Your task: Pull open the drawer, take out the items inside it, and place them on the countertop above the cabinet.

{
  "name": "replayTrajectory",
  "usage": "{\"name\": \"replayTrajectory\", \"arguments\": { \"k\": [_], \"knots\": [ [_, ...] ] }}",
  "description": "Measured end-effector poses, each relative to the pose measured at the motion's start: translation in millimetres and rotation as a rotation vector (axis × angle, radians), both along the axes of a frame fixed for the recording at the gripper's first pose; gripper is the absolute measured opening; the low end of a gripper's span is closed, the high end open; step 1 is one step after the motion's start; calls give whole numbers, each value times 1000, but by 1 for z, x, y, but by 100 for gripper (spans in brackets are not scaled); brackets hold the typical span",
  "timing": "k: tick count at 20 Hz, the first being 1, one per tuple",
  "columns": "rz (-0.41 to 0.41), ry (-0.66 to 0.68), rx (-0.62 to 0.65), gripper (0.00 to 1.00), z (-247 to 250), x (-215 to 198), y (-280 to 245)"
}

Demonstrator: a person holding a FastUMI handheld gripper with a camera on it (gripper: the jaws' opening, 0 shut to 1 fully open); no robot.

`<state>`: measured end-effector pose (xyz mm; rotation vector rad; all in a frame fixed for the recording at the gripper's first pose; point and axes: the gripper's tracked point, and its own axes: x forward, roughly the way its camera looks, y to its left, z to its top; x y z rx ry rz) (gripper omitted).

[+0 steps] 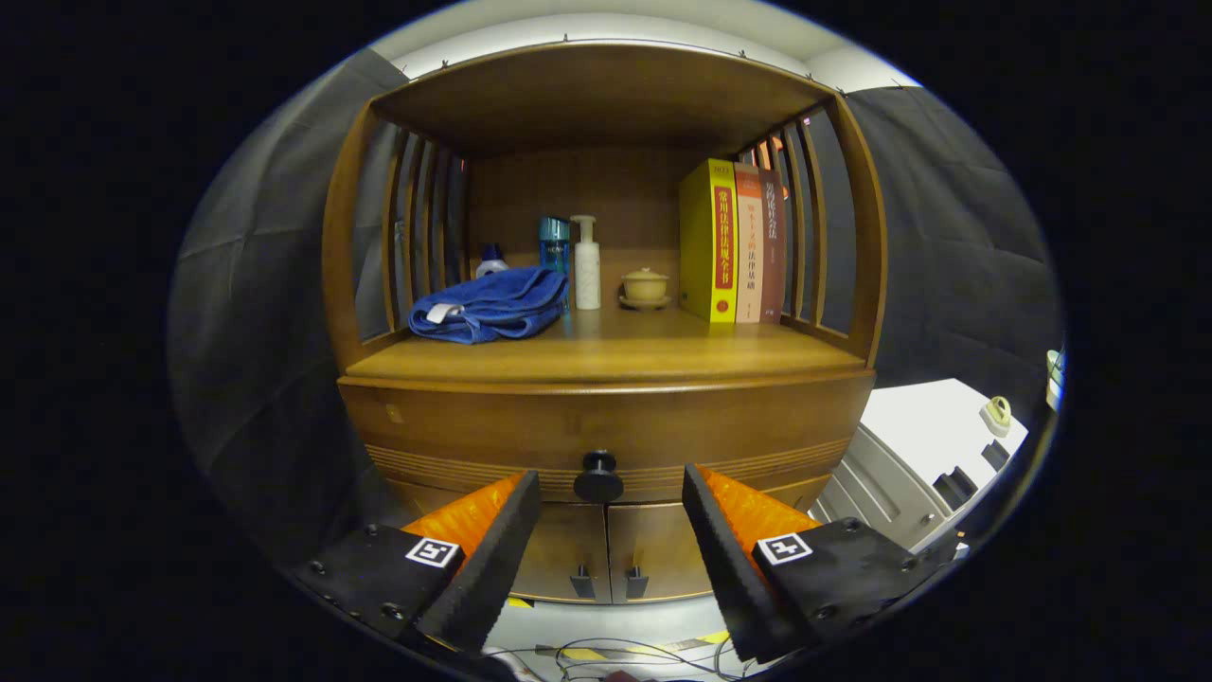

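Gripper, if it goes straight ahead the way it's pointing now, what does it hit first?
Most likely the drawer knob. The gripper has its fingers open, and the knob sits between the fingertips, just beyond them, on the closed drawer front. How far off it is cannot be told.

Folded blue towel (pixel 490 305) lies at the left of the shelf. Behind it, a small bottle with a blue cap (pixel 490 260), a clear blue bottle (pixel 555 248) and a white pump bottle (pixel 587 265) stand close together. Lidded yellow cup on a saucer (pixel 646 286) sits right of the pump bottle. Three books (pixel 734 242) stand upright against the right-hand slats. Cables (pixel 606 654) lie on the floor below.
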<state>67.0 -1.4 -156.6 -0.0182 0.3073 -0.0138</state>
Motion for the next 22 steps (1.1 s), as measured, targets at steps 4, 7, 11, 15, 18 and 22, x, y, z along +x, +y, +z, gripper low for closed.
{"name": "replayTrajectory", "arguments": {
  "k": [4,7,11,15,18,22],
  "knots": [
    [6,38,-1,99,-22,19,5],
    [9,55,-2,99,-33,33,8],
    [12,70,-5,99,-42,49,8],
    [6,79,3,98,-49,57,7],
    [4,81,10,93,-51,65,8],
    [16,54,0,81,-48,68,13]
  ]
}}
